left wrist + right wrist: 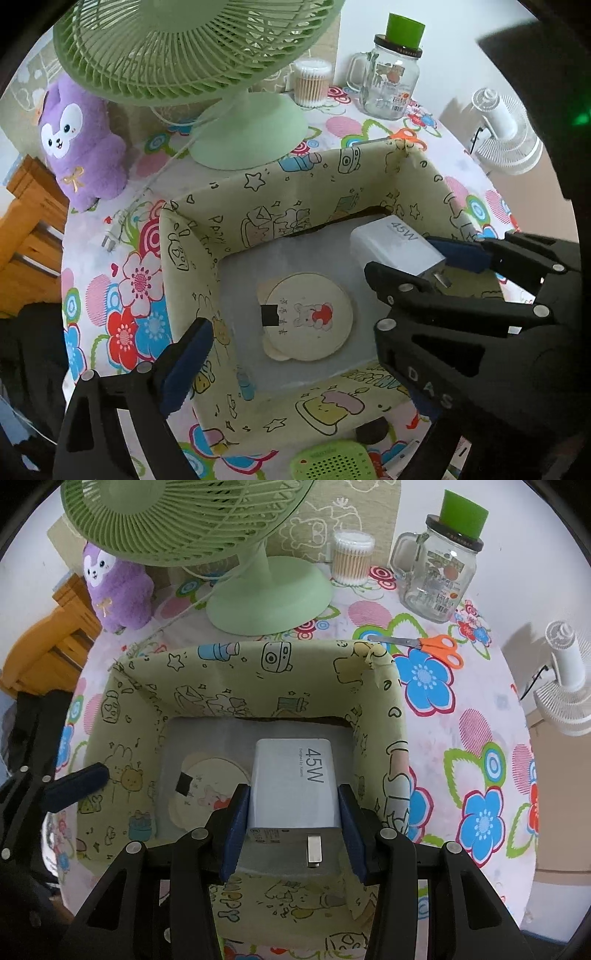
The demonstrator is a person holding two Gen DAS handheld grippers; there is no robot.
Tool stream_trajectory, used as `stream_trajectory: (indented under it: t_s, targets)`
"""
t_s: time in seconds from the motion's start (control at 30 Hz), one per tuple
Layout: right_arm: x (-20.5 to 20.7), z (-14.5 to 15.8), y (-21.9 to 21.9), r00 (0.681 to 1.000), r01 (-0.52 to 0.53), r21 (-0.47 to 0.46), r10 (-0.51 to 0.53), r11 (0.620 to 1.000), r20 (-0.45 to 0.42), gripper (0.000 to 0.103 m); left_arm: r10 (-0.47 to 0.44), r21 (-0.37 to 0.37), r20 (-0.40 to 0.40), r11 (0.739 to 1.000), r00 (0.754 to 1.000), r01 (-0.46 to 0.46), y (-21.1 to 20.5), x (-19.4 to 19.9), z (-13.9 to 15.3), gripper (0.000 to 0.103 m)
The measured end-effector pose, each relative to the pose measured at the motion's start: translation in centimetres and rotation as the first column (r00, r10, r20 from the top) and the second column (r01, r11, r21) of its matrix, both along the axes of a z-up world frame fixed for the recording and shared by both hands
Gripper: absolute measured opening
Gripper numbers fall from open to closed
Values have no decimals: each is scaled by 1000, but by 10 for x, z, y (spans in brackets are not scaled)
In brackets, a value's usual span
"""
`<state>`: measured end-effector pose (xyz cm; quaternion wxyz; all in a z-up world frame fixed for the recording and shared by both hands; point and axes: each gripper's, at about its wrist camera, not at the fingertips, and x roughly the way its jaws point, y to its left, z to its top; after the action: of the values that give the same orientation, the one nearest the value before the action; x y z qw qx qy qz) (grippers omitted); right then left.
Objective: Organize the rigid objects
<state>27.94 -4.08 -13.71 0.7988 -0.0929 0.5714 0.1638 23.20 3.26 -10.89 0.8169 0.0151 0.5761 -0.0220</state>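
A yellow-green cartoon-print storage box [295, 177] [236, 672] stands on the flowered table. A round bear-print mirror [310, 319] [207, 775] lies on its grey floor. My right gripper [293, 823] is shut on a white 45W charger [295, 779] and holds it inside the box at the right side; it also shows in the left wrist view [439, 266] with the charger [391, 243]. My left gripper [295, 365] is open at the box's near-left wall; one blue-padded finger [77, 781] shows in the right wrist view.
A green desk fan [207, 55] [236, 554], a purple plush toy [79, 136], a cotton-swab tub [312, 83] and a glass jar with a green cap [391, 81] stand behind the box. Orange scissors [432, 646] lie at its right. A green gadget [332, 461] lies in front.
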Motion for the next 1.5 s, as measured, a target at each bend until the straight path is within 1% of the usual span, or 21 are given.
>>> stream_trajectory:
  t_s: [0.07,0.27,0.47,0.57,0.6,0.73,0.83,1.1,1.2,1.5]
  targets:
    - [-1,-1,1,1000,-7,-14,7,1000,2,50,-4,14,-2,1000,1000,4,-2,0,-1,96]
    - [-4,2,0,1000,-14,-19,13,1000,-9,52,-3,5,-15,1000,1000,3,-1,-3,-1,96]
    - [-13,10,-8,999,8,17,-7,1000,-40,54,-7,11,4,1000,1000,7,-1,-14,11,96]
    - [-20,18,-12,999,18,38,-16,999,-44,60,2,10,13,1000,1000,-2,1,-20,16,96]
    - [-23,21,-12,999,24,33,-23,999,-36,68,5,10,15,1000,1000,-5,1,-22,18,96]
    - [-34,34,-17,1000,29,46,-28,999,-10,74,18,-2,34,1000,999,-18,4,-31,27,97]
    - [-40,42,-20,999,37,33,-37,999,15,79,25,-10,46,1000,999,-25,5,-38,33,97]
    - [-61,60,-35,998,53,62,-55,997,30,85,59,-24,74,998,995,-58,7,-58,48,97]
    - [-69,65,-40,997,60,64,-63,996,36,85,64,-10,88,998,994,-63,6,-65,52,97]
    - [-92,82,-54,995,70,71,-75,995,69,85,75,-23,123,997,990,-73,4,-86,68,97]
